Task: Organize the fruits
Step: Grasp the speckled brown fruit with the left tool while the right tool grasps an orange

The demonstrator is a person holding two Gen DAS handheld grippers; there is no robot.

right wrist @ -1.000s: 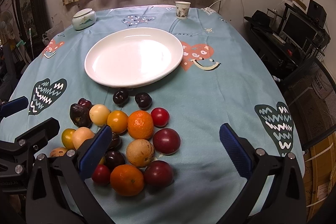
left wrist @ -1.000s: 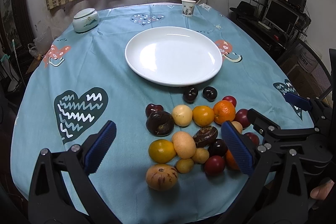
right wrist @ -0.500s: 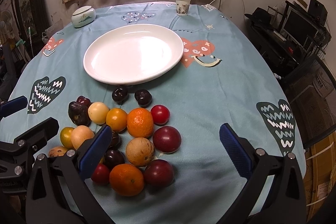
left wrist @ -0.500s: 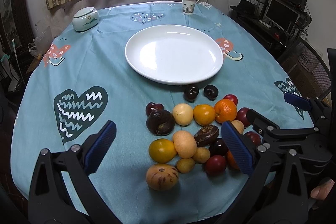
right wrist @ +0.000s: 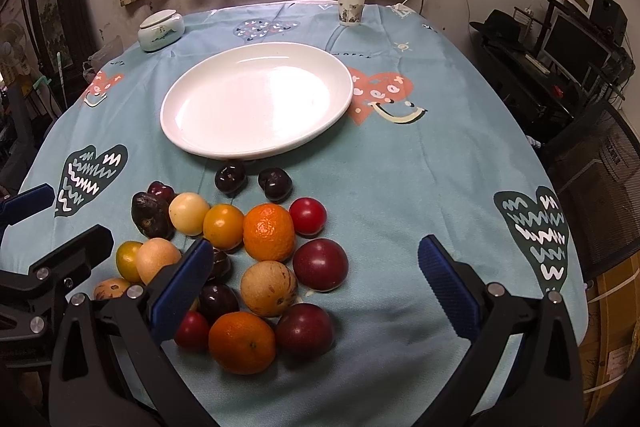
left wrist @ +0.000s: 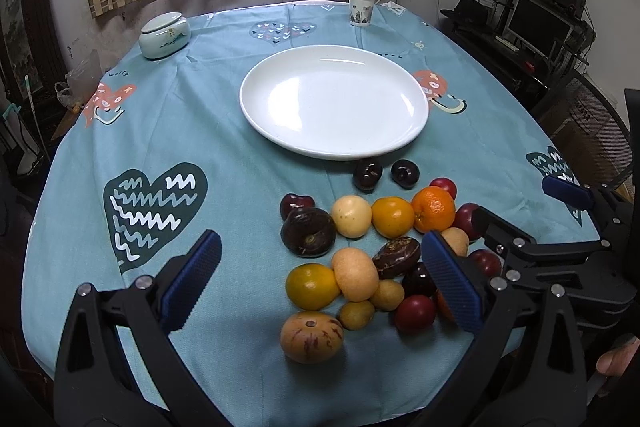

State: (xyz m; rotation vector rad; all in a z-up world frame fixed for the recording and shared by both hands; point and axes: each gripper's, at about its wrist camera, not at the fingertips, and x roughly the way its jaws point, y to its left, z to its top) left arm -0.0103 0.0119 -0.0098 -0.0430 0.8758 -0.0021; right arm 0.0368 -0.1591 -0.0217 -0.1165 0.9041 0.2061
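A pile of several fruits lies on the blue tablecloth near the front edge: oranges point(right wrist: 269, 231), red plums point(right wrist: 320, 264), yellow fruits point(left wrist: 311, 286), dark cherries point(left wrist: 367, 173) and a striped melon-like fruit point(left wrist: 311, 337). A white empty plate point(left wrist: 334, 101) sits behind them, also seen in the right wrist view point(right wrist: 256, 99). My left gripper point(left wrist: 320, 285) is open, hovering over the pile's near side. My right gripper point(right wrist: 314, 287) is open, over the pile's right side. Both are empty.
A paper cup point(left wrist: 361, 10) stands at the table's far edge. A pale lidded ceramic jar point(left wrist: 164, 35) sits at the far left. A desk with a monitor point(right wrist: 576, 45) and a mesh chair point(right wrist: 600, 163) stand to the right of the table.
Both grippers have shifted slightly forward toward the plate; the fruits and plate stay put. Both stay open.
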